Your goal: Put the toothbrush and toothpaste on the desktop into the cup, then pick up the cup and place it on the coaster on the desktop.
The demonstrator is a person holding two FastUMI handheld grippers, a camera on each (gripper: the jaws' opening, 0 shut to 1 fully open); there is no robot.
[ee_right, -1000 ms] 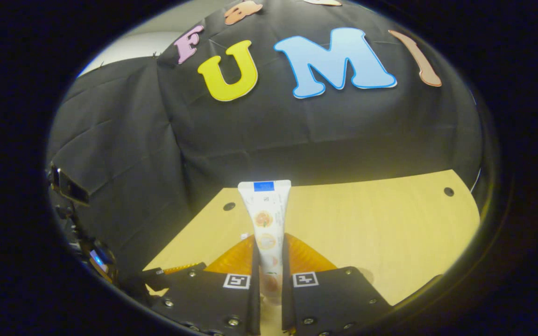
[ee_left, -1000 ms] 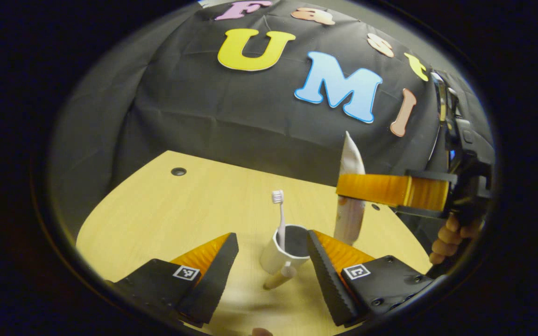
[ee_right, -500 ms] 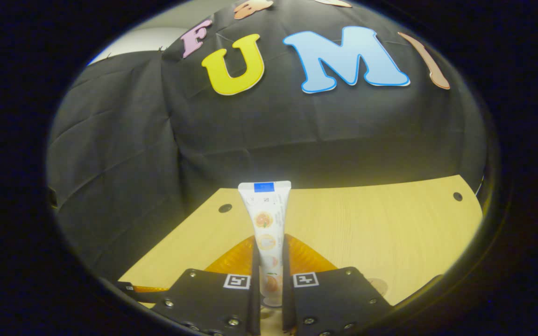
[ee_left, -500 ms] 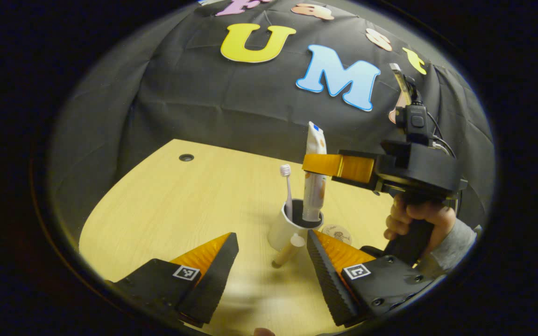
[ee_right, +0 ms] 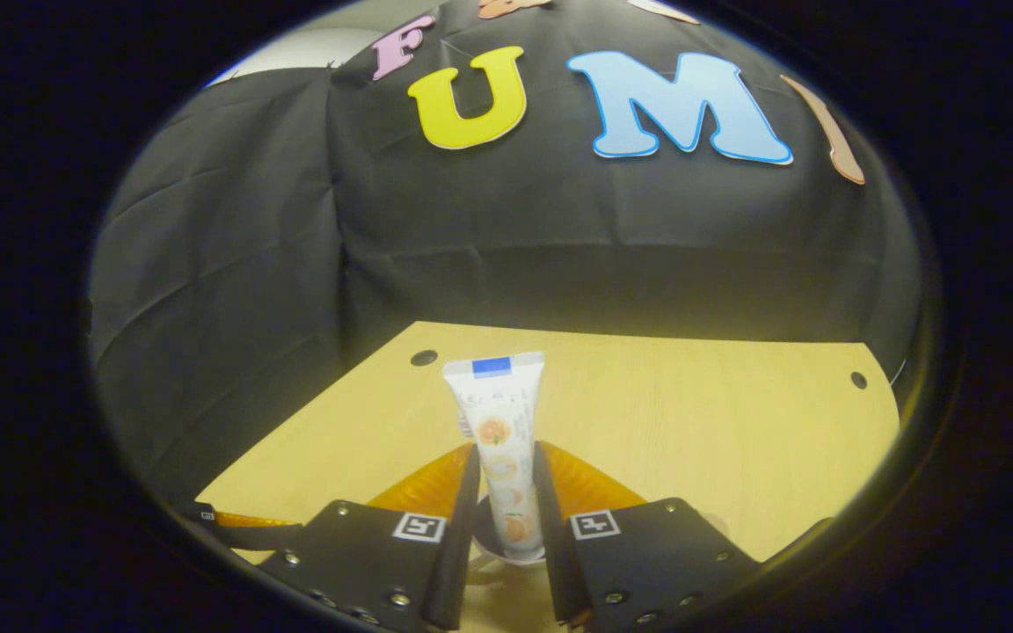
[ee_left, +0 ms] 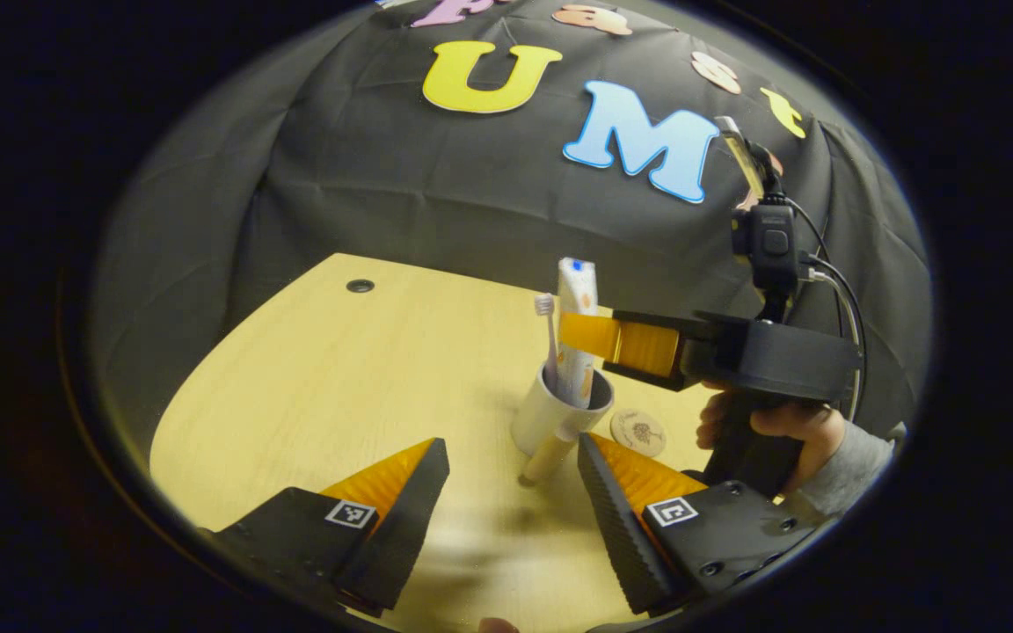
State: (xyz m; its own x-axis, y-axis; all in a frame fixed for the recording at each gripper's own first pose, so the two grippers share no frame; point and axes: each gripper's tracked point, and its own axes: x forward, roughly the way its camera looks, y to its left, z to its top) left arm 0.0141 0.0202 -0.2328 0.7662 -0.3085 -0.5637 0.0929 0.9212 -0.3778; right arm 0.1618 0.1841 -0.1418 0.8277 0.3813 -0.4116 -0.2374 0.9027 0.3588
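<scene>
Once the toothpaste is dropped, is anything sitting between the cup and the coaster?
Nothing visible on the desktop between them: the coaster lies bare just beside the cup. The right tongs, gripping the toothpaste, hang above the cup.

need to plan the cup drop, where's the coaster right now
In the left gripper view the coaster lies flat on the desk, just right of the cup and below the right gripper.

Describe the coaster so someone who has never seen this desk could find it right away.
Start at the wooden desk and find the white cup holding a toothbrush and toothpaste. Just beside the cup lies the coaster: a small flat round disc with a dark motif, the only flat thing there.
</scene>
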